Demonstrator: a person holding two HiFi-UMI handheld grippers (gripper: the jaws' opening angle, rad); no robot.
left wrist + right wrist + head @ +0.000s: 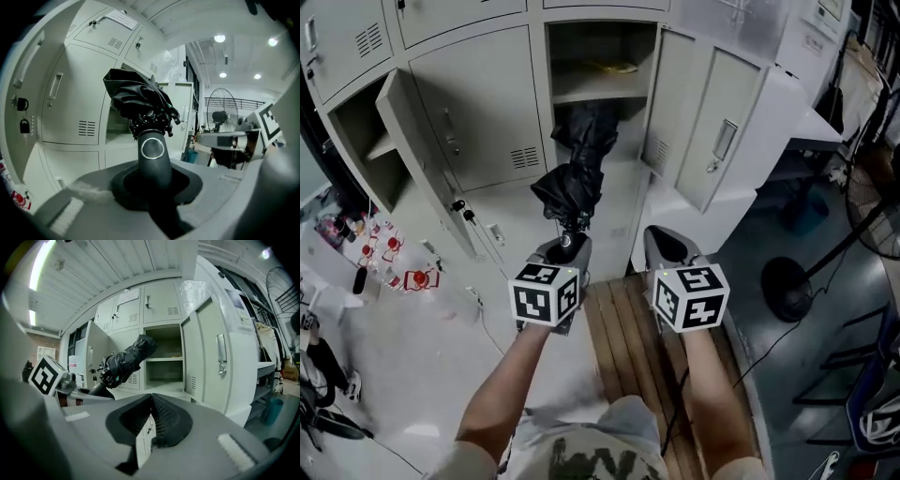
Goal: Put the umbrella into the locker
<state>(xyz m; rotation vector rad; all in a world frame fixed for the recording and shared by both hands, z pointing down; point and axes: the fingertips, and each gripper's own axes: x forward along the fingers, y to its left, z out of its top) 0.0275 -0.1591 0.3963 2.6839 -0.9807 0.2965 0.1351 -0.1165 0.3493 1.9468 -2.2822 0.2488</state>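
In the head view, the left gripper [566,246] held the folded black umbrella [577,173] out toward the open locker [712,122], with the right gripper [667,246] beside it. The left gripper view showed the jaws clamped on the umbrella's handle [152,157]. Only the right gripper view showed that gripper's jaws pressed together with nothing between them.

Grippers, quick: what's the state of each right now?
Left gripper: closed on the handle of the umbrella.
Right gripper: fingers shut together, nothing between them.
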